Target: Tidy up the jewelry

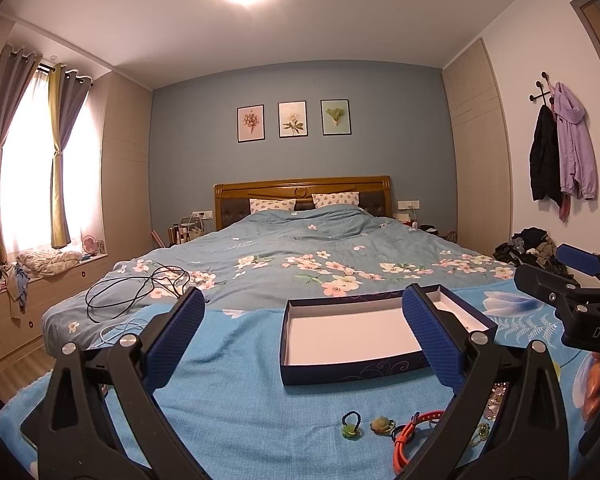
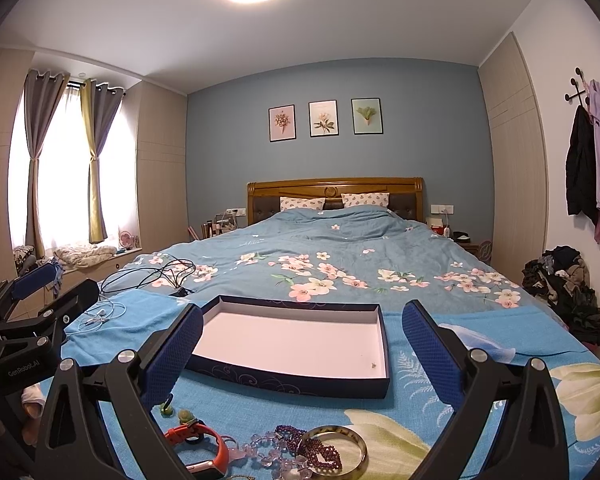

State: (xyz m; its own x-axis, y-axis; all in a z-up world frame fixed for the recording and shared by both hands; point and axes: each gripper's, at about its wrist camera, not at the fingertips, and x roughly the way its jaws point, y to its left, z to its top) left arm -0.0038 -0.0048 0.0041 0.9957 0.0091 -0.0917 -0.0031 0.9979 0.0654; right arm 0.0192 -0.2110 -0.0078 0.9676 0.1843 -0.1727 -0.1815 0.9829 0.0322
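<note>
A shallow dark blue box (image 1: pixel 352 374) (image 2: pixel 284 385) with a white inside lies on a blue floral cloth at the foot of the bed; one tiny item (image 2: pixel 374 365) rests in its near right corner. In front of it lie loose pieces: an orange watch band (image 1: pixel 406 438) (image 2: pixel 216 446), green rings (image 1: pixel 350 430), a jade charm (image 1: pixel 382 425), a purple bead bracelet (image 2: pixel 320 450), clear beads (image 2: pixel 268 450) and a gold bangle (image 2: pixel 340 446). My left gripper (image 1: pixel 302 338) is open above the cloth. My right gripper (image 2: pixel 302 354) is open over the box.
The cloth (image 1: pixel 236 360) covers the end of a bed with a flowered quilt (image 2: pixel 340 256). Black cables (image 1: pixel 140 290) and white earphones (image 2: pixel 100 314) lie at the left. A clothes heap (image 2: pixel 564 284) sits at the right by the wall.
</note>
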